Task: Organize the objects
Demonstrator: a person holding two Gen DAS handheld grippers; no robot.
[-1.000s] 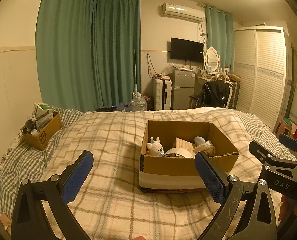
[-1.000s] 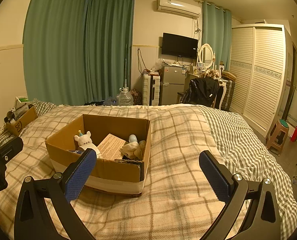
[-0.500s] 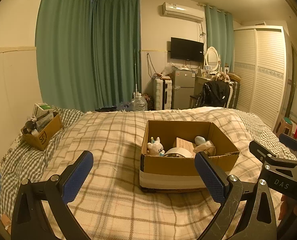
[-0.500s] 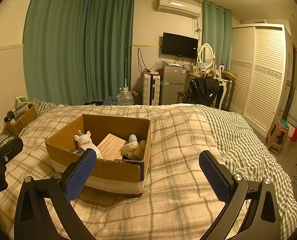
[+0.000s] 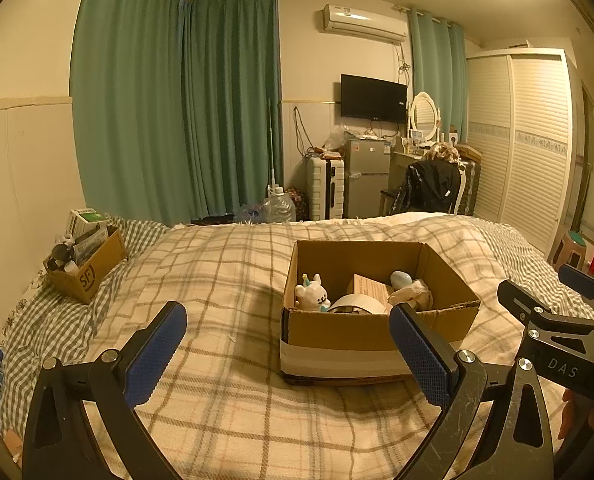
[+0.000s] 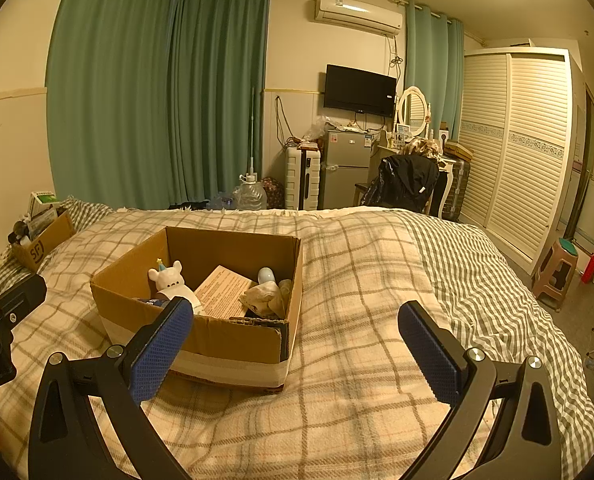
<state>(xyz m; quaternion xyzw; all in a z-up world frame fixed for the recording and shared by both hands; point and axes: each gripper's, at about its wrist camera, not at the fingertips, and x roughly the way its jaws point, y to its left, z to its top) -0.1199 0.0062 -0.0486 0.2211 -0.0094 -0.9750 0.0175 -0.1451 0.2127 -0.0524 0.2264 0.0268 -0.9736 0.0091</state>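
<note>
Left wrist view: nothing is shifting against the pictures from a second ago. The left tongs [image 5: 287, 354] are hovering wide open and empty over the plaid-blanketed bed [image 5: 225, 280]. The open brown cardboard box with a pale taped base [image 5: 361, 336] is sitting near the bed's middle, holding a small white plush toy [image 5: 312, 295], a tan printed card [image 5: 371, 287] and a crumpled beige bundle [image 5: 412, 295]. A smaller cardboard box at the bed's left edge [image 5: 91, 270] is reading "SF". The right tongs' body is reading "DAS".

Right wrist view: the right tongs [image 6: 295, 350] are likewise gaping, gripping nothing, and not shifting either. This stillness would suit sorting about to start or sorting finished.
</note>
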